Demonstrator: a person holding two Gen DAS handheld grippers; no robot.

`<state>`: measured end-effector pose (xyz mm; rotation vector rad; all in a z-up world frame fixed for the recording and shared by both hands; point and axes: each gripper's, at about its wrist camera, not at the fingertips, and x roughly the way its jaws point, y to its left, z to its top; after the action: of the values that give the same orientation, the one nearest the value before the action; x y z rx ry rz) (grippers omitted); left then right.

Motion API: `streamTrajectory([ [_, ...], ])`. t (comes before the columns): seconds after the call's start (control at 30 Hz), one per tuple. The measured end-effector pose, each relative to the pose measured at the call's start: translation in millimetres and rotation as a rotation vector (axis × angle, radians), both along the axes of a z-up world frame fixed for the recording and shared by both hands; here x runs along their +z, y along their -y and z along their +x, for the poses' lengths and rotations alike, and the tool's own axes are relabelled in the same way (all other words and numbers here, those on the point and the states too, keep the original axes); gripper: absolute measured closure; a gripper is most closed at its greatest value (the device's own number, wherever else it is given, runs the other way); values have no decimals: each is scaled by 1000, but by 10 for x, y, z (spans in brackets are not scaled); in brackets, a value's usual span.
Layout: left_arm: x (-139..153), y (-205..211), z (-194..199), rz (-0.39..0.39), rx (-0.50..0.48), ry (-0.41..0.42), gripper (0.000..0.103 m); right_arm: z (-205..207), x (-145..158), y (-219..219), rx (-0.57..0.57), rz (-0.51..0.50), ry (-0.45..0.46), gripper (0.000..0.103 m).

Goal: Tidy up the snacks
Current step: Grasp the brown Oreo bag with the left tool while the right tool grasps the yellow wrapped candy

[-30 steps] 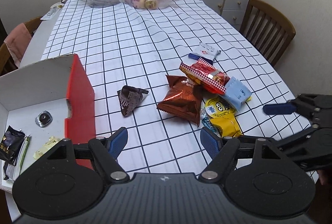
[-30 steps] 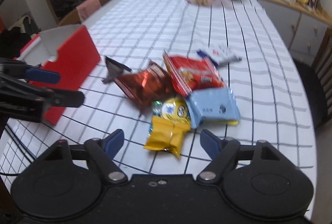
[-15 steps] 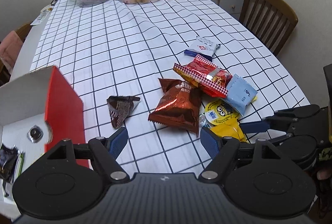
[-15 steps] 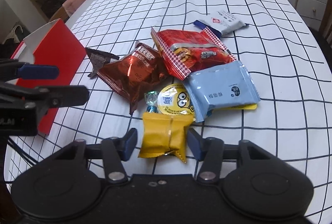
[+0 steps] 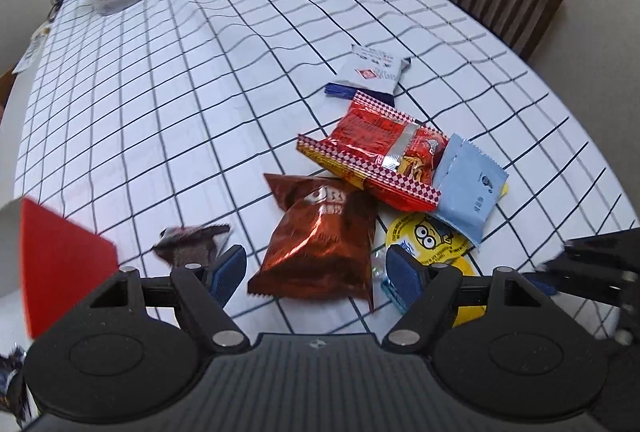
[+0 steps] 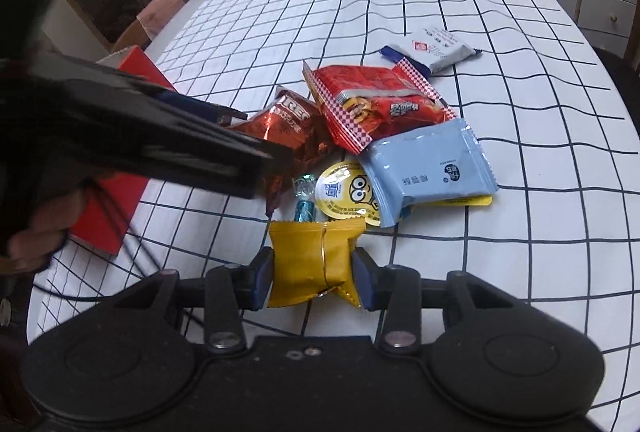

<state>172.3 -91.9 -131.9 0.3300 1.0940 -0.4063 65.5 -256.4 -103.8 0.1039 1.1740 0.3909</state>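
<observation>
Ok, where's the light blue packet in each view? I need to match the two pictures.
Left wrist: the light blue packet is right of centre, against the right end of the red checkered bag.
Right wrist: the packet is at centre, just below the same red bag.
Shared landmark: the round yellow lid with cartoon eyes, partly under the packet's near corner in both views.

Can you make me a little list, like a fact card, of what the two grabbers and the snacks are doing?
right gripper: jaws just closed in, pads pressing both sides of the yellow packet
left gripper: open, fingers either side of the brown chip bag, not squeezing
pile: red checkered bag, light blue packet, round yellow cup
apart from pile: white and blue packet
box: red box, at left
</observation>
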Motion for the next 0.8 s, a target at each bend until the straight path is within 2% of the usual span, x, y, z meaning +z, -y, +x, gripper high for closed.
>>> streamTrajectory([
  [0.33, -252, 133, 218, 62, 2, -48, 27, -51, 24, 100, -25, 9, -5, 63],
  [0.4, -269, 132, 229, 59, 6, -61, 39, -58, 32, 112, -29, 8, -4, 63],
  [0.57, -259, 125, 217, 60, 20, -63, 51, -80, 91, 118, -38, 6, 4, 63],
  [0.8, -189, -39, 122, 27, 75, -78, 54, -125, 223, 112, -46, 9, 19, 63],
])
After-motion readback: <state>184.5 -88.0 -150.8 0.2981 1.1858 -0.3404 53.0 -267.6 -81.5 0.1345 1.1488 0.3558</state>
